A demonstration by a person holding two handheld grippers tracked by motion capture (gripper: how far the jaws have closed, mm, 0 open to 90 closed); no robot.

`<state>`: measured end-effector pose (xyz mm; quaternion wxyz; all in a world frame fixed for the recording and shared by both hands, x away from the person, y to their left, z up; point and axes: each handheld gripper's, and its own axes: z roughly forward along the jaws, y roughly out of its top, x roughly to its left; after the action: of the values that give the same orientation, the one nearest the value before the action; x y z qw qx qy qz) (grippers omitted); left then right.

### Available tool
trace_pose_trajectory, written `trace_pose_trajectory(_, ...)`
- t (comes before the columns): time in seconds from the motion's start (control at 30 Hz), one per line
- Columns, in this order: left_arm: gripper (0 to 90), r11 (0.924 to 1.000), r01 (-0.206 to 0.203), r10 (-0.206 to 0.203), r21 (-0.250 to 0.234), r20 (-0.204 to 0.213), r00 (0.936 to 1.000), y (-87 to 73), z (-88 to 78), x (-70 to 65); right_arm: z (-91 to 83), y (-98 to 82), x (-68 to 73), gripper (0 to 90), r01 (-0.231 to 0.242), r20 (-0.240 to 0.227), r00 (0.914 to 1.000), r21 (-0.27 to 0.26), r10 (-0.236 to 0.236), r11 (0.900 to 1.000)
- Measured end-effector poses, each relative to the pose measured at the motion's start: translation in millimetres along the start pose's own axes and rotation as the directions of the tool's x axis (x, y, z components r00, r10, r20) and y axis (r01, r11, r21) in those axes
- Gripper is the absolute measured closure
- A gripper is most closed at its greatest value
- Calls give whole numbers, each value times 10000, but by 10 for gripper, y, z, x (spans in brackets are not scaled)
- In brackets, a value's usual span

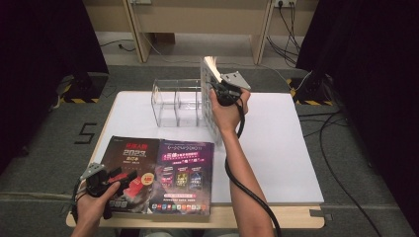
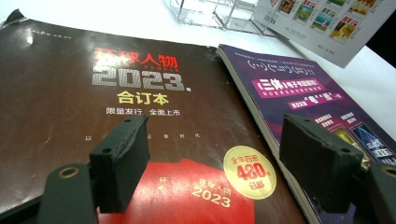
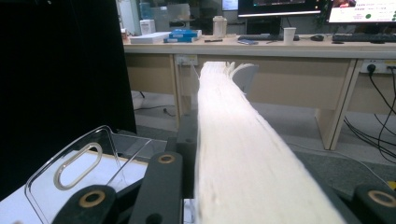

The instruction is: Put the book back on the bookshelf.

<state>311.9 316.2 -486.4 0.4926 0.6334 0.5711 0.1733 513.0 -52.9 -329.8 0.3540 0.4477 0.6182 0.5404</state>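
High view first: the right tool (image 1: 220, 88) has a thick magazine (image 1: 209, 98) clamped, standing on edge at the right end of the clear acrylic organizer (image 1: 175, 101), which sits toward the far side of the white desk (image 1: 276, 148). The magazine's white back cover, with its grid of small pictures, faces left toward the organizer. Nearer the person than the organizer, two more magazines lie flat side by side, a dark one (image 1: 131, 168) and a purple one (image 1: 185, 173). The left tool (image 1: 123, 178) rests over the near left corner of the dark one.

Left gripper view: the jaws stand apart with nothing between them, low over the dark magazine (image 2: 116, 121), and the purple magazine (image 2: 308, 112) lies just to its right. Beyond them sits the organizer (image 2: 219, 14), with the raised magazine's back cover (image 2: 322, 23) beside it.

Right gripper view: the jaws are pressed on either side of the magazine's page edge (image 3: 233, 154), which runs straight away from the camera. A clear wall of the organizer (image 3: 74, 163), with a slotted handle hole, sits low and to the left of it.

My read: this is the filing step, with the held magazine being brought to a slot of the organizer. The next move looks like one of alignment: shift the magazine left over an open compartment, keep it upright and parallel to the dividers, then lower it without catching a wall, and only then let go. The two flat magazines look like they wait their turn.
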Motion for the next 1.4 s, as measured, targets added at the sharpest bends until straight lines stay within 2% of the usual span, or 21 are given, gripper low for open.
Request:
trace_pose_trajectory(0.23,234,10000,-24,24,18,22,10000,-6,4,-14,-112,-89,-46,712,-72,165,9998,113,70,9999)
trace_pose_trajectory(0.53,234,10000,-44,44,67,64,10000,-14,18,-33,-260,-106,-71,656,-13,-81,10000,527,17,9986)
trace_pose_trajectory(0.7,234,10000,6,-6,51,73,10000,-14,12,-25,-326,-111,-80,627,-138,-181,9997,777,152,9969)
trace_pose_trajectory(0.77,234,10000,0,0,45,66,10000,-12,11,-25,-347,-75,-77,580,112,-236,9997,683,-96,9976)
trace_pose_trajectory(0.9,234,10000,-14,13,42,81,10000,-10,9,-32,-348,-3,-78,549,278,-293,9992,588,-261,9979)
trace_pose_trajectory(0.97,234,10000,-22,21,43,79,10000,-10,8,-31,-329,65,-87,534,213,-462,9988,701,-181,9973)
trace_pose_trajectory(1.1,234,10000,19,-19,37,87,10000,-8,7,-25,-282,180,-95,538,206,-510,9986,983,-157,9949)
trace_pose_trajectory(1.27,235,10000,51,-51,12,96,9999,-8,4,-24,-199,161,-85,555,365,-392,9987,1448,-311,9888)
trace_pose_trajectory(1.4,235,10000,61,-61,9,82,9999,-7,1,-16,-165,144,-72,610,461,-198,9989,1591,-435,9862)
